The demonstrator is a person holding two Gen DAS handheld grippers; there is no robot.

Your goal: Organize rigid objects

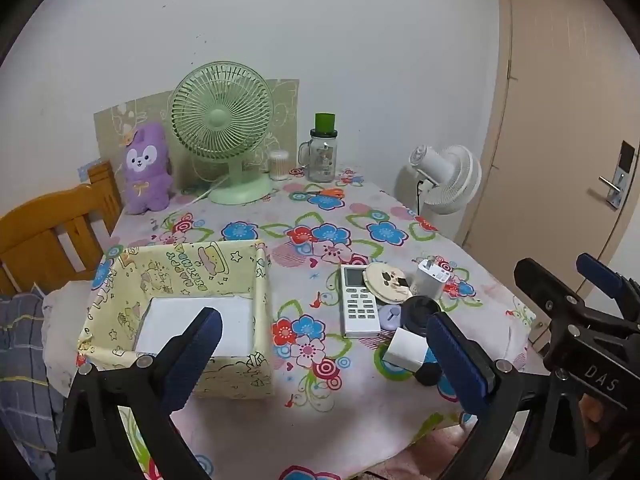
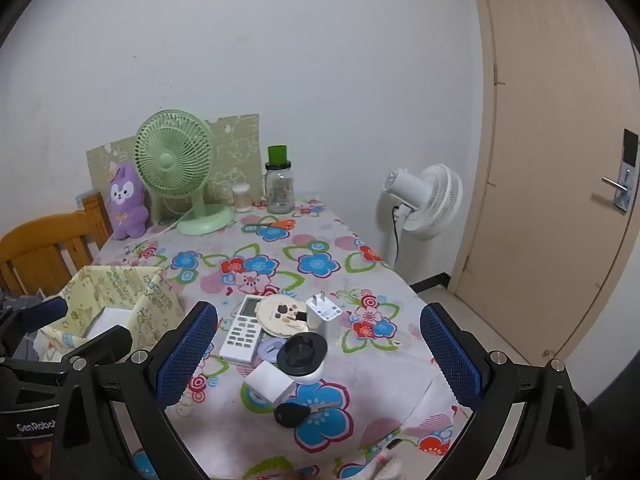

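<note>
A yellow patterned storage box (image 1: 224, 280) (image 2: 120, 292) stands open on the table's left side, holding a white flat item (image 1: 200, 324). A cluster of small objects lies to its right: a white remote (image 1: 358, 300) (image 2: 242, 330), a round cream disc (image 1: 388, 282) (image 2: 280, 314), a white charger plug (image 1: 430, 280) (image 2: 322, 314), a black round lid on a white base (image 2: 302, 354), a small white cube (image 1: 406, 350) (image 2: 270, 384), a lilac piece (image 1: 390, 316) and a black key (image 2: 292, 414). My left gripper (image 1: 324, 352) is open above the table's near edge. My right gripper (image 2: 318, 352) is open over the cluster.
A green desk fan (image 1: 222, 128), a purple plush toy (image 1: 146, 168), a glass jar with a green lid (image 1: 322, 152), a cotton swab tub (image 1: 279, 165) and orange scissors (image 1: 326, 192) stand at the back. A white floor fan (image 1: 448, 180) and a door are right, a wooden chair (image 1: 52, 232) left.
</note>
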